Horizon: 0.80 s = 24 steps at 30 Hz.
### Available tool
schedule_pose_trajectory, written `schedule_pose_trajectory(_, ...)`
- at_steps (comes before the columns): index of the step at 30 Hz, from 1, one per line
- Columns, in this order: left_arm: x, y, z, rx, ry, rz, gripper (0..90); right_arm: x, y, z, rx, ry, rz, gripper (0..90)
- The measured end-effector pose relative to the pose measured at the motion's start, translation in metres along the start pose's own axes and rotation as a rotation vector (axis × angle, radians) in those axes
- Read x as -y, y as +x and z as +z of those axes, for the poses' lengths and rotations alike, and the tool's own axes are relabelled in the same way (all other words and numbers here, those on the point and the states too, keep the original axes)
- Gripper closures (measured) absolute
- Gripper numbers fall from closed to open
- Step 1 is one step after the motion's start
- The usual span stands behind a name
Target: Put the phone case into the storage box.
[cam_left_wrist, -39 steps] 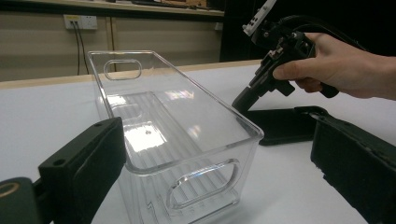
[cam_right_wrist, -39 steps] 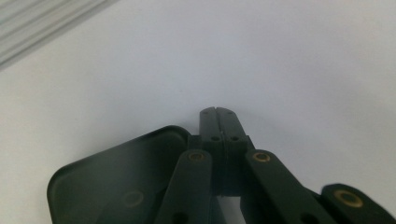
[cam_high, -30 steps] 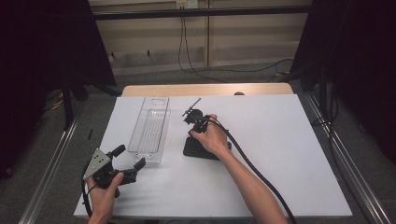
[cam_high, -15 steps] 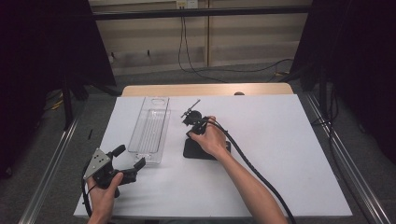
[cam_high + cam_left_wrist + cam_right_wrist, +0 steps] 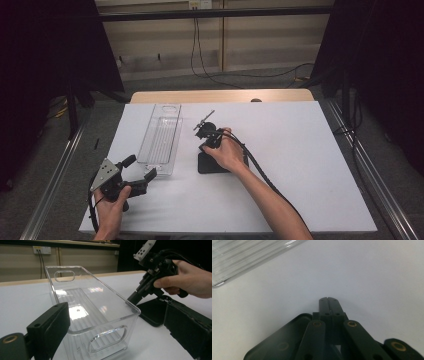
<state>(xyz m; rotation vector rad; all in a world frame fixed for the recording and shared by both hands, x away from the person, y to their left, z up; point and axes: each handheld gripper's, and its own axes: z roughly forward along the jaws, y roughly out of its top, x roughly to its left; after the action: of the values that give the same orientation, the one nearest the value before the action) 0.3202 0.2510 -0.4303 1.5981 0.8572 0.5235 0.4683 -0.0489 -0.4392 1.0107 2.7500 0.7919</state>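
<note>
Two grippers, one clear plastic bin and one flat black pad: that is our count on the white table (image 5: 310,165). We hold the left gripper (image 5: 141,175) near the table's front left corner, its jaws spread wide with nothing between them, pointed at the near end of the bin. We hold the right gripper (image 5: 206,134) toward the middle of the table, its jaws pressed together with nothing pinched between them, tips down close to the white surface just past the pad's far edge. One clear plastic bin (image 5: 161,140), long and narrow, lies left of centre, running from near the back edge toward the front; it stands upright and empty, with an oval handle cut-out at each end, two in all. One black pad (image 5: 210,164) lies flat just right of the bin's near end, partly under our right hand (image 5: 227,152). One cable (image 5: 265,175) trails from the right gripper along the forearm toward the front edge.
</note>
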Motion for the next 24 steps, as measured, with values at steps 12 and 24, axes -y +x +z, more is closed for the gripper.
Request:
schedule_pose_trajectory(12, -0.001, -0.001, 0.0, 0.001, -0.03, 0.005, 6.2, 0.009, 0.007, -0.004, -0.025, -0.016, 0.002, 90.0)
schedule_pose_trajectory(24, 0.0, -0.002, 0.001, 0.02, -0.034, -0.025, 5.3, 0.014, 0.016, -0.008, -0.051, 0.003, -0.009, 90.0)
